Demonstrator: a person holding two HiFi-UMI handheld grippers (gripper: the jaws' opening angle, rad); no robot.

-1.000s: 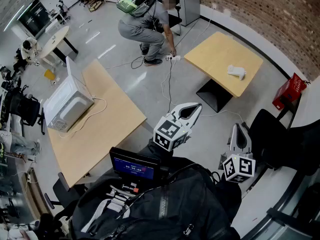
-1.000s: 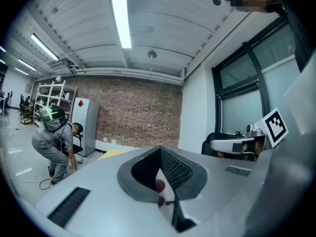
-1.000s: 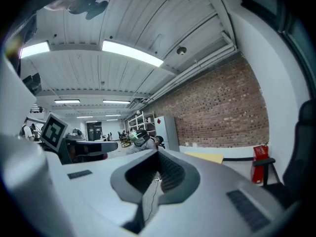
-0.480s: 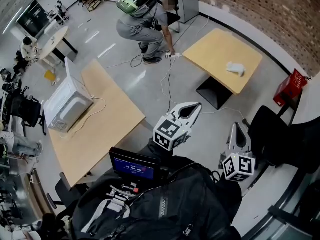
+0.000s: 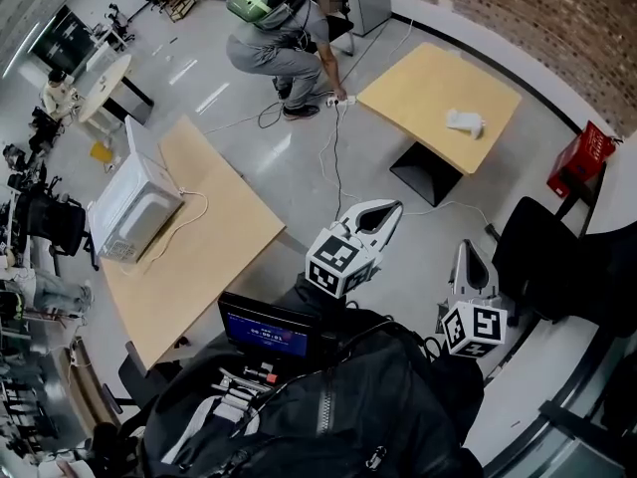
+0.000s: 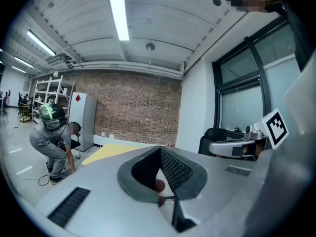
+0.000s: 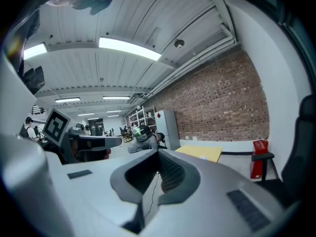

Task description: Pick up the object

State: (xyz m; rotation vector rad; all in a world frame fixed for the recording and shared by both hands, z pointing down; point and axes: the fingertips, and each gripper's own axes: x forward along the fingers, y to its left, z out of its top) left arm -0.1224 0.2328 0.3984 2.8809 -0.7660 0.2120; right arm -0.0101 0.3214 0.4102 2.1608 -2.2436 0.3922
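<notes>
At the bottom of the head view, just above a black backpack [image 5: 328, 406] and a small lit screen [image 5: 267, 329], the left tool [image 5: 390, 210] is clenched: its own view shows the jaw tips meeting, with nothing gripped between them. Beside it to the right, the right tool [image 5: 472, 251] is clenched too, its jaws together and empty, and both point out over the grey floor [image 5: 299, 167] at a shallow downward angle. A black chair [image 5: 542, 267] stands just right of the right tool, and a red box [image 5: 580, 172] sits further out by the wall. Ahead of the tools, well apart from both, a square tan worktop [image 5: 418, 88] carries the white object [image 5: 465, 120], which lies near the worktop's right edge with neither tool touching it. To the left, a long tan worktop [image 5: 214, 257] holds a white microwave [image 5: 134, 207] at its far end. Beyond the two worktops a person [image 5: 279, 38] crouches on the floor, one hand down at a white power strip [image 5: 333, 99].
</notes>
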